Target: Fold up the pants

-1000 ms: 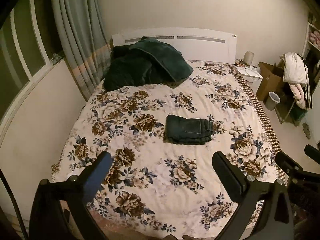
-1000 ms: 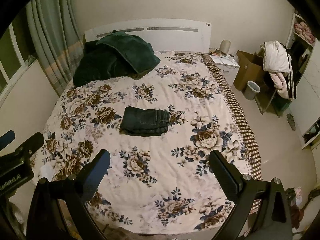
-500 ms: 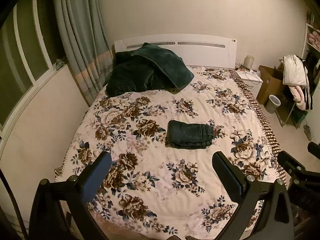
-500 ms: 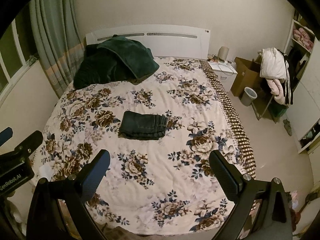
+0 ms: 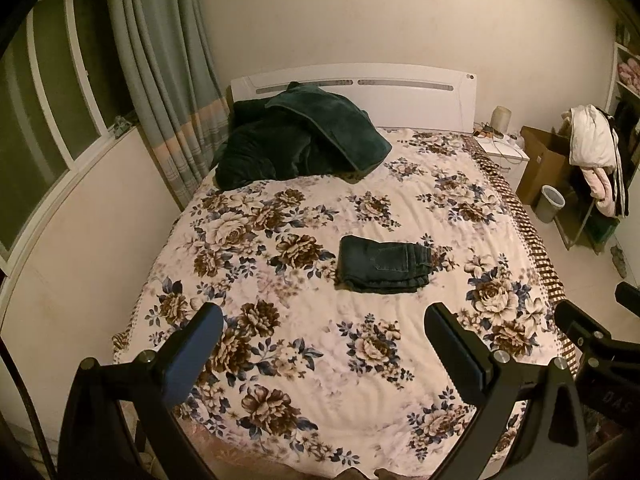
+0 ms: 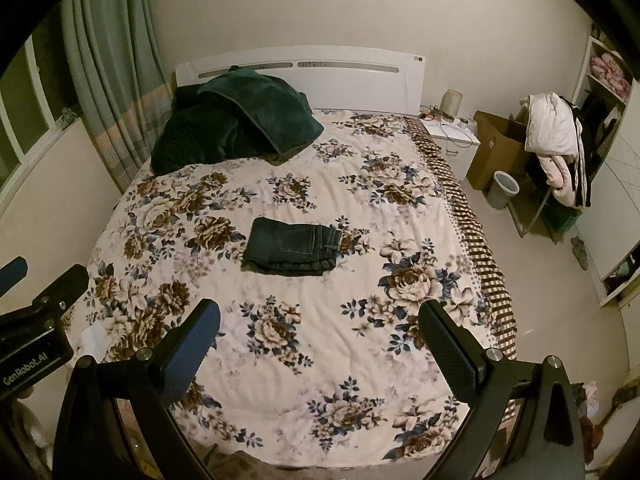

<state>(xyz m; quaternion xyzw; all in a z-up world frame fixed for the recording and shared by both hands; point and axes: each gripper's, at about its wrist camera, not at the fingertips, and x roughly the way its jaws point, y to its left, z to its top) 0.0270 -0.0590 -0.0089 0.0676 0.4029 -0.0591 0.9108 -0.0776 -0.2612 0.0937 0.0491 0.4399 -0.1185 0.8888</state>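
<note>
Dark blue jeans (image 5: 383, 264) lie folded in a compact rectangle near the middle of the flowered bed cover (image 5: 360, 380); they also show in the right wrist view (image 6: 294, 246). My left gripper (image 5: 324, 340) is open and empty, held well back from the jeans over the foot of the bed. My right gripper (image 6: 320, 336) is open and empty too, equally far back. The right gripper's body shows at the right edge of the left wrist view (image 5: 592, 340), and the left gripper's body at the left edge of the right wrist view (image 6: 36, 312).
A dark green blanket (image 5: 300, 144) is heaped against the white headboard (image 5: 360, 80). Curtains (image 5: 160, 80) and a window are on the left. A nightstand (image 6: 452, 136), cardboard box (image 6: 496, 144), bin (image 6: 504, 190) and clothes rack (image 6: 556, 152) stand right of the bed.
Both grippers have drawn back and tilted up, so the bed and folded jeans look smaller and farther away. The jeans have not moved. Both grippers stay open.
</note>
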